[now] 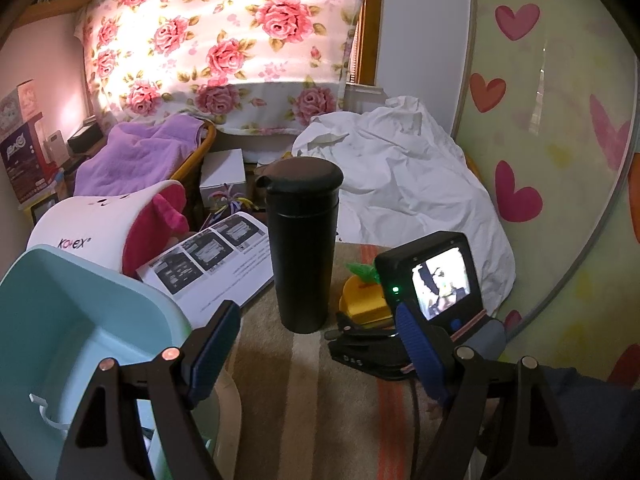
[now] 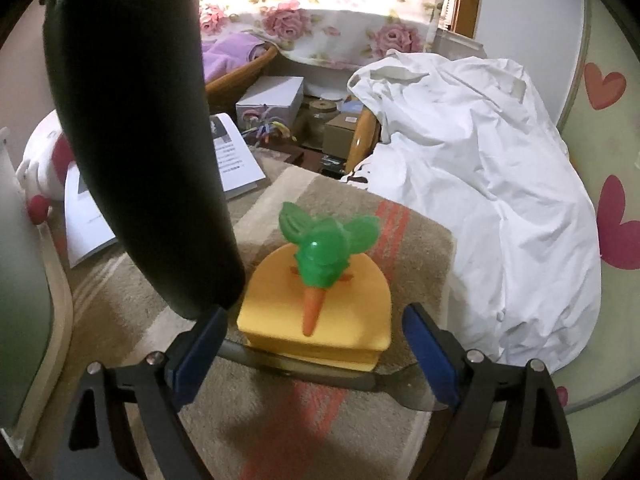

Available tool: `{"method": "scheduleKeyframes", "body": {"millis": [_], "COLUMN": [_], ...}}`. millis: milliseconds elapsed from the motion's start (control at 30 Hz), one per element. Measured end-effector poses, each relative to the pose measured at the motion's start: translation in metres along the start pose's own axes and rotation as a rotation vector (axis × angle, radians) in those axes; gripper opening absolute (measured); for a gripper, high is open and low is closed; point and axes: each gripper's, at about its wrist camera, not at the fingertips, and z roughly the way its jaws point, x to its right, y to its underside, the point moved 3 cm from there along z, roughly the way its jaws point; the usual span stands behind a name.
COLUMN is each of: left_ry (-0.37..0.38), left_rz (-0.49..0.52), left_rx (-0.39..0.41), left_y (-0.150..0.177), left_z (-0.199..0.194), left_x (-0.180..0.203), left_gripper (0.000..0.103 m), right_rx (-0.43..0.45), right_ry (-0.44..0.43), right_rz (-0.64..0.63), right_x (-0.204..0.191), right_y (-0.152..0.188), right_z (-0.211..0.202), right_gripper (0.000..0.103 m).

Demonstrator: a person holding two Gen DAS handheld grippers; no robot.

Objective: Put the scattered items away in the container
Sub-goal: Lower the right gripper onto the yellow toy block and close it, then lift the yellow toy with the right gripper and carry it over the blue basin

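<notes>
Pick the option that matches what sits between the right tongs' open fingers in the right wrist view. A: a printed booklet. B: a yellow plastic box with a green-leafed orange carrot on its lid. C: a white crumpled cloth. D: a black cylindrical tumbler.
B: the right tongs stand open around the yellow plastic box with a green-leafed orange carrot on its lid, on the striped mat.

Left wrist cam sits back and a bit high, facing the far flowered curtain (image 1: pixel 224 40), while the right wrist cam is way closer and low over the striped mat (image 2: pixel 280 412), both catching the black tumbler (image 1: pixel 303 240), yellow carrot toy (image 2: pixel 320 316) and white sheet (image 1: pixel 408 184).
</notes>
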Motion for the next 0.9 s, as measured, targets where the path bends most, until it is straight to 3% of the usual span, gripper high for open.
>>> {"method": "scheduleKeyframes", "body": {"millis": [167,233,567,900], "left_ry": [0.0,-0.001,-0.001,0.011], "left_rz": [0.003,0.001,-0.002,0.009], "left_rx": [0.001,0.0,0.004,0.017], "left_y": [-0.001,-0.001,-0.004,-0.011], "left_z": [0.001,0.002,0.002,-0.005], "left_x": [-0.001,-0.002,-0.005,-0.004], "left_gripper": [0.083,0.083,0.083,0.083], "right_rx": [-0.004,-0.005,-0.007,0.026], "right_ry": [0.003,0.004,-0.017,0.011], "right_rz": [0.051,0.072,0.168,0.139], "right_x": [0.003,0.004,0.013,0.012], "right_y": [0.001,0.002,0.0,-0.026], "right_z": [0.007,0.01,0.01,-0.011], "right_gripper": [0.089,0.077,0.076,0.076]}}
